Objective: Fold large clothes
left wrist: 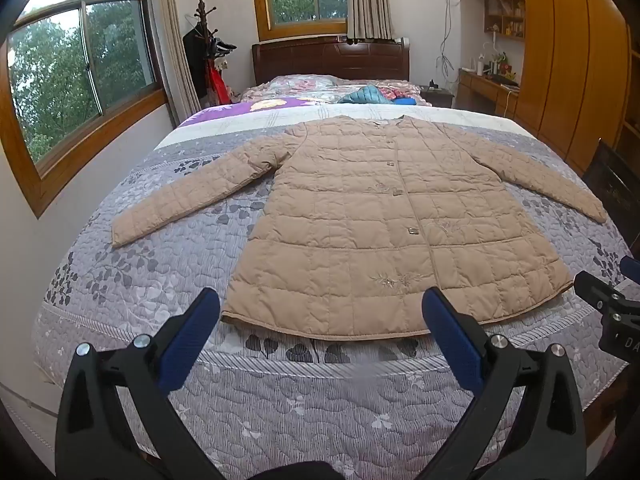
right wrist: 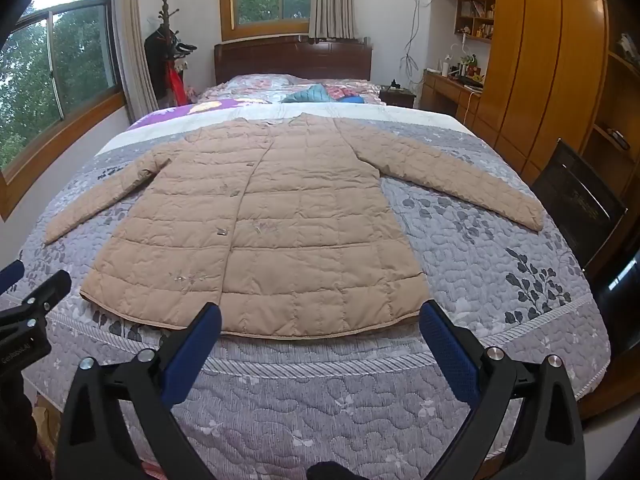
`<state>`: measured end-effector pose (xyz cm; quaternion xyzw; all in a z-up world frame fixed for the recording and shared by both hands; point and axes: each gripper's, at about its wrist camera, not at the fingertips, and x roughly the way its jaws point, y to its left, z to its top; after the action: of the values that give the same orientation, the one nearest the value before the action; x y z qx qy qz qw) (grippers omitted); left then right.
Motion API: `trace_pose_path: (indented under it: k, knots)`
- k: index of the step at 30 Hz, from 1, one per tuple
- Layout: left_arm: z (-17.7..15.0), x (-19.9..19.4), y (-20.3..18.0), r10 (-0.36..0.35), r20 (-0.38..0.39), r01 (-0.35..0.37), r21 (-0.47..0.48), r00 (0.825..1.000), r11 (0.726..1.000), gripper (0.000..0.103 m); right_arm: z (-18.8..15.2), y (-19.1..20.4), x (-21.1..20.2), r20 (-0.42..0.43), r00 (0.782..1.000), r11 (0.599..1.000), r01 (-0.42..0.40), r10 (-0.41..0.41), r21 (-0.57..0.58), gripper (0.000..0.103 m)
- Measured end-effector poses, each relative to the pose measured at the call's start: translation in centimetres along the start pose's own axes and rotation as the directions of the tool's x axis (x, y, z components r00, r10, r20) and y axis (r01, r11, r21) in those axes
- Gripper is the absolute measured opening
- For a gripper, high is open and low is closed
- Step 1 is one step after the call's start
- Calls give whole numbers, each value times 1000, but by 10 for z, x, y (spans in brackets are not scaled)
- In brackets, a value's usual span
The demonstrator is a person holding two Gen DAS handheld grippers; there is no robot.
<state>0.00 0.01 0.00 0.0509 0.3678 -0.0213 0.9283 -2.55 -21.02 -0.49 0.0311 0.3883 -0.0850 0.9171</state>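
A beige quilted jacket (left wrist: 384,216) (right wrist: 264,220) lies flat and buttoned on the bed, front up, collar at the far end, both sleeves spread out to the sides. My left gripper (left wrist: 322,312) hovers above the foot of the bed near the jacket's hem, wide open with nothing between its blue pads (left wrist: 192,340). My right gripper (right wrist: 320,316) hangs likewise over the hem, wide open and empty. Each gripper shows at the other view's edge: the right gripper (left wrist: 612,312) and the left gripper (right wrist: 28,312).
The bed carries a grey leaf-patterned quilt (left wrist: 280,400) (right wrist: 500,248). Folded clothes (left wrist: 372,94) lie near the dark wooden headboard (left wrist: 332,58). A coat stand (left wrist: 206,48) and window are on the left, wooden wardrobes (right wrist: 540,60) and a dark chair (right wrist: 576,204) on the right.
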Motion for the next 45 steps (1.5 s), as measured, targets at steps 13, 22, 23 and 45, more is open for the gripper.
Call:
trace_pose_path:
  k: [13, 22, 23, 45]
  knots:
    - [0, 0, 0, -1, 2, 1, 1, 1000, 1000, 100, -1, 0, 2, -4, 1000, 1000, -5, 5, 3, 99]
    - [0, 2, 0, -2, 0, 2, 3, 1000, 1000, 100, -2, 1, 3, -9, 1000, 1000, -10, 10, 1, 99]
    - [0, 2, 0, -1, 1, 1, 3, 1000, 1000, 100, -1, 1, 2, -9, 1000, 1000, -10, 10, 0, 99]
    - [0, 2, 0, -1, 1, 1, 3, 1000, 1000, 100, -1, 1, 1, -9, 1000, 1000, -13, 13, 2, 99]
